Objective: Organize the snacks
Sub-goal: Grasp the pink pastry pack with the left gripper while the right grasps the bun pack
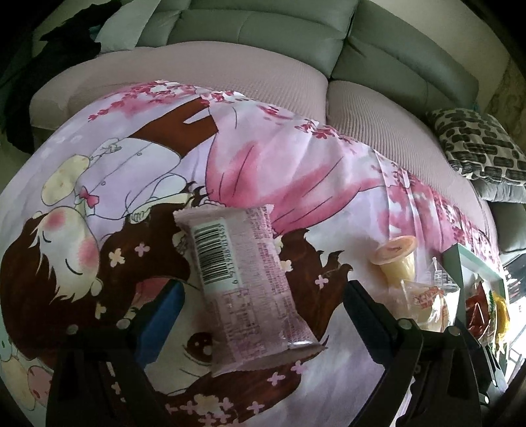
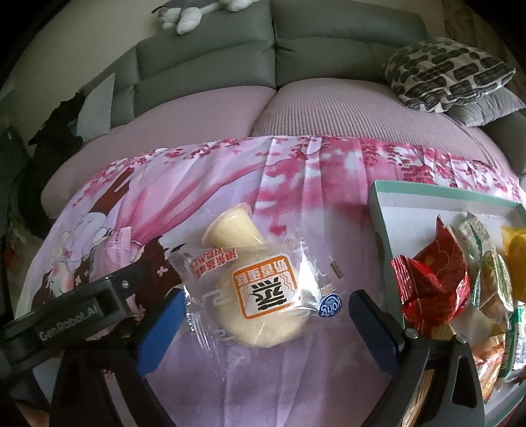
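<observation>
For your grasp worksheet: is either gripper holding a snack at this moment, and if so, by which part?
Nothing is held. The left gripper is open around the pink packet; the right gripper is open around the clear-wrapped pastry.

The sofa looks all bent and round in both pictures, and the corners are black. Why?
Left wrist view: the wide lens bows the sofa and cloth into a dome, with black corners beyond the image circle. Right wrist view: same bulge, and the bun wrapper shows white glare.
</observation>
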Demonstrator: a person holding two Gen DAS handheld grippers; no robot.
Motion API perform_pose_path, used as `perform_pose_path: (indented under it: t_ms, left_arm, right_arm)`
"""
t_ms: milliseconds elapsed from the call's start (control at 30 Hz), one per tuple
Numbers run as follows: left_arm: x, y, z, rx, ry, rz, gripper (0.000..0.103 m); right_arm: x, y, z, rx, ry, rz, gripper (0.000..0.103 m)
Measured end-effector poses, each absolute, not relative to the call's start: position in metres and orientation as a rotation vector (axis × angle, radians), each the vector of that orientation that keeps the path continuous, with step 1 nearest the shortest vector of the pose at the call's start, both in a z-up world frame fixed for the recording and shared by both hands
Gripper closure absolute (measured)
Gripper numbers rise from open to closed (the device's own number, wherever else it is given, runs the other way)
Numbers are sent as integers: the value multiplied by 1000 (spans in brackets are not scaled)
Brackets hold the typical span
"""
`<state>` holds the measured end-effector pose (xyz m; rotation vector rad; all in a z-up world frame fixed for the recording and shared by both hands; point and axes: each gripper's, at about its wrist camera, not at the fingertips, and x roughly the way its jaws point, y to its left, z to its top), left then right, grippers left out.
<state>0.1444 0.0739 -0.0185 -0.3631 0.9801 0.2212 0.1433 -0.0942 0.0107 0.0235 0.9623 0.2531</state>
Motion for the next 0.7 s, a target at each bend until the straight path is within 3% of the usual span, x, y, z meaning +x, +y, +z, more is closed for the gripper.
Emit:
perform_pose_path:
  t_ms: [133, 533, 633, 700]
  left_arm:
    - [147, 68, -22, -370, 988, 206, 15]
    - [146, 65, -22, -345, 988, 233, 24]
    - [146, 65, -23, -329, 988, 256, 40]
    - [146, 66, -23, -324, 990, 266, 44]
  right_arm:
    - [143, -95, 10, 15, 965, 250, 8]
    - [140, -97, 11, 5, 972, 265, 15]
    - [139, -97, 12, -3, 974, 270, 16]
    - [139, -100, 13, 15, 976, 276, 16]
